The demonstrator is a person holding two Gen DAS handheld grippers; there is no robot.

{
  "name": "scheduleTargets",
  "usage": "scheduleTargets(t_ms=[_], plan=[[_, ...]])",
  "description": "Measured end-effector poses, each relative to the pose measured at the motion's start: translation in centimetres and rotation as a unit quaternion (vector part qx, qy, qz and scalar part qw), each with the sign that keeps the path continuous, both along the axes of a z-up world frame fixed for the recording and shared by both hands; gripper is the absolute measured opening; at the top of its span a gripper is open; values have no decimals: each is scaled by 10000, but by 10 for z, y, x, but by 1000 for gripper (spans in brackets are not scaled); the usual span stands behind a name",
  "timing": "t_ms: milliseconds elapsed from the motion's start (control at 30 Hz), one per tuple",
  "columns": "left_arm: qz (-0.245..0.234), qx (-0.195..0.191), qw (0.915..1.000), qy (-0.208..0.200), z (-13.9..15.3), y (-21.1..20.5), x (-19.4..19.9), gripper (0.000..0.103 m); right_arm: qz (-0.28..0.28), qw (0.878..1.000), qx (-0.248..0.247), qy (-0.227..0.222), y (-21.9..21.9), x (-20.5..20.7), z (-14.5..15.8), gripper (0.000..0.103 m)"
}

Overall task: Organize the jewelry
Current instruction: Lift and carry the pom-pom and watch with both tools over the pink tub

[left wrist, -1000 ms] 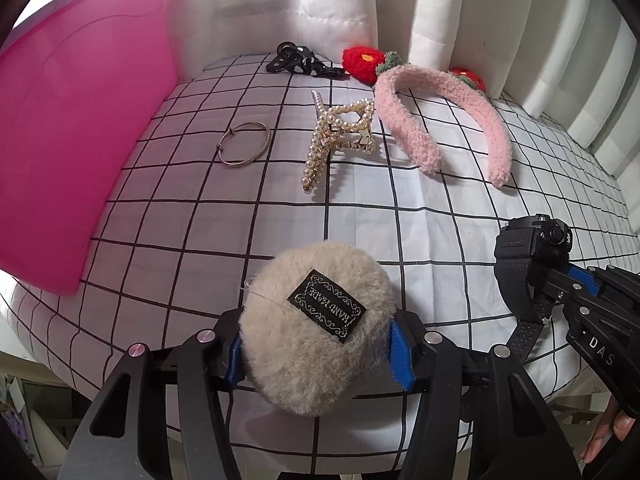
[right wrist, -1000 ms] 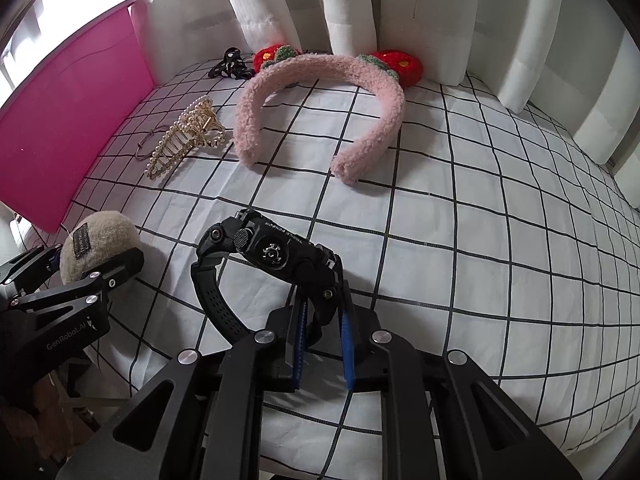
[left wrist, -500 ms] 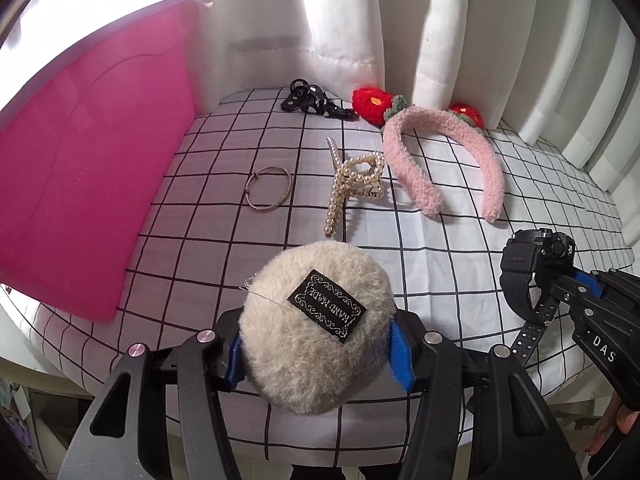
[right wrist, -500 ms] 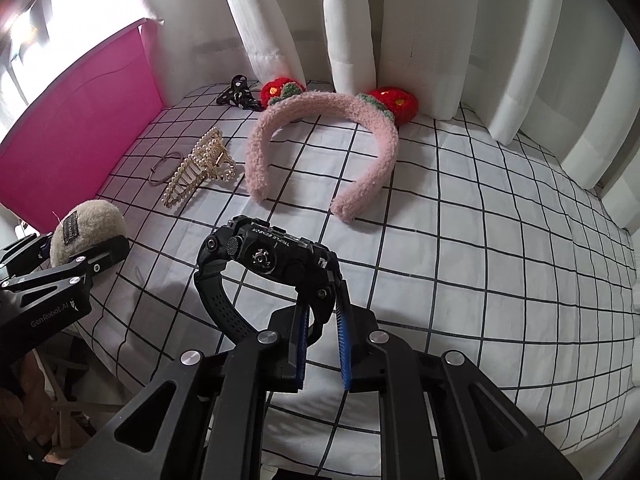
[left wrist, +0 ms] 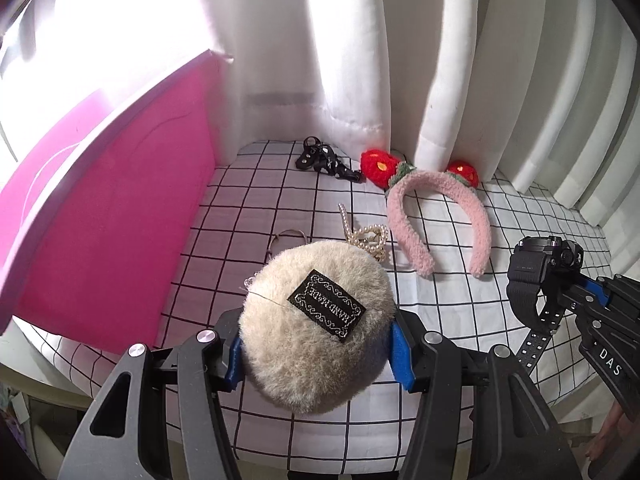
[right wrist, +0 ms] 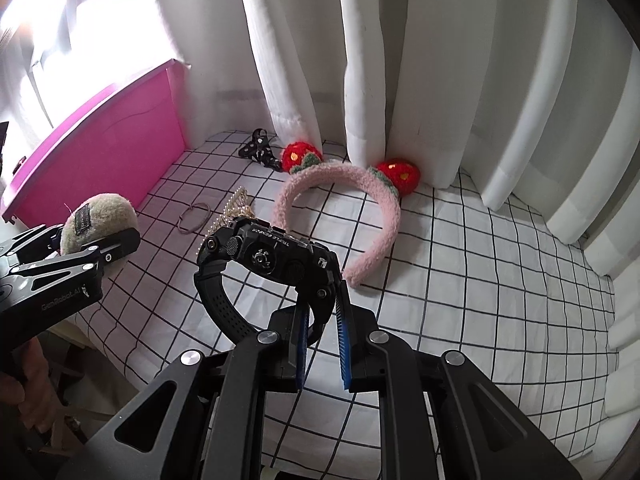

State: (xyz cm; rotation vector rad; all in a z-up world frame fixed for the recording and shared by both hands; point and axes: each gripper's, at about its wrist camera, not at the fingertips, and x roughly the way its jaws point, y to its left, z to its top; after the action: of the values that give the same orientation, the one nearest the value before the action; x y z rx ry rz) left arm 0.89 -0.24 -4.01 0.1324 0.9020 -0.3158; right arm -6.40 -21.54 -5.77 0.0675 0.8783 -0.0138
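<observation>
Clear of the checked bed (right wrist: 460, 280), the left gripper (left wrist: 316, 354) squeezes the fluffy beige pompom (left wrist: 316, 324) while the right gripper (right wrist: 322, 344) pinches only the black watch's (right wrist: 272, 258) strap, so the heavy case could swing and slip free.

A white black-gridded bed sheet (right wrist: 460, 280) carries a pink headband (right wrist: 340, 200), pearl claw clip (left wrist: 366, 236), ring bracelet (right wrist: 195, 218) and black clip (left wrist: 322, 160).
</observation>
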Motion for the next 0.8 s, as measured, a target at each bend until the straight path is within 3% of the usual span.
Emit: scheduleTargets(t_ms=[467,800], plan=[[343,-454,9966,-600,78,34,3,54,469,9964,-85,-700,27,19,70,13],[944,-462,9896,-983,122,83,14,54,1042,9877,24,-1165,71,53,113,13]])
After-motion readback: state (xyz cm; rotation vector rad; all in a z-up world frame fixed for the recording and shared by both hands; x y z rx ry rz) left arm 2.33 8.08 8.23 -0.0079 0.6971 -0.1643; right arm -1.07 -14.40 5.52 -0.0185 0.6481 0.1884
